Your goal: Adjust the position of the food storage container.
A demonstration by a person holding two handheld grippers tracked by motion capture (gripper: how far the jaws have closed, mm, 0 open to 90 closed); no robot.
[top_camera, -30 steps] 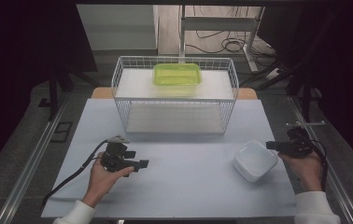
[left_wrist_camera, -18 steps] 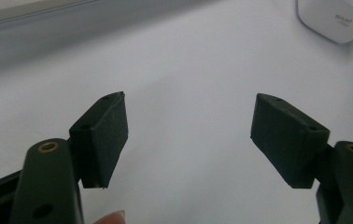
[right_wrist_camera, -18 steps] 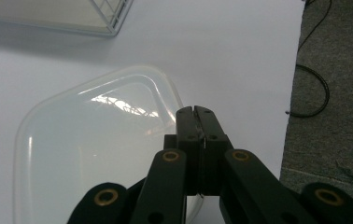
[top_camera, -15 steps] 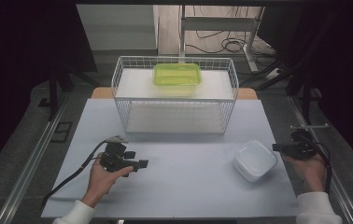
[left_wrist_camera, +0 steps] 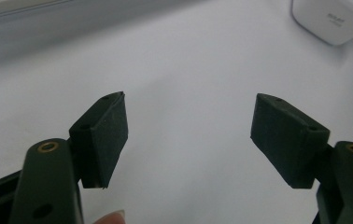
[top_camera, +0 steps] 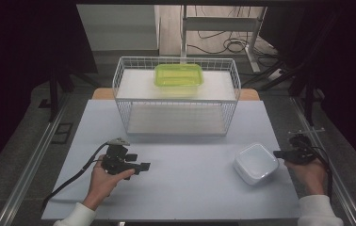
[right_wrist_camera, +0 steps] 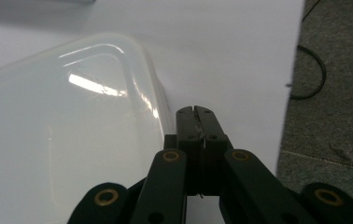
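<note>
Right tongs (right_wrist_camera: 195, 112) pressed together beside white container (top_camera: 256, 163) (left tongs (left_wrist_camera: 188, 135) spread).

In the left gripper view the white container (left_wrist_camera: 333, 21) is cut off by the top and right edges, and small printing on its side is too small to read. In the right gripper view the same container (right_wrist_camera: 62, 135) runs past the left and bottom edges. In the high view the green box (top_camera: 178, 75) sits behind basket (top_camera: 176, 101) wires, its contents unclear.
</note>
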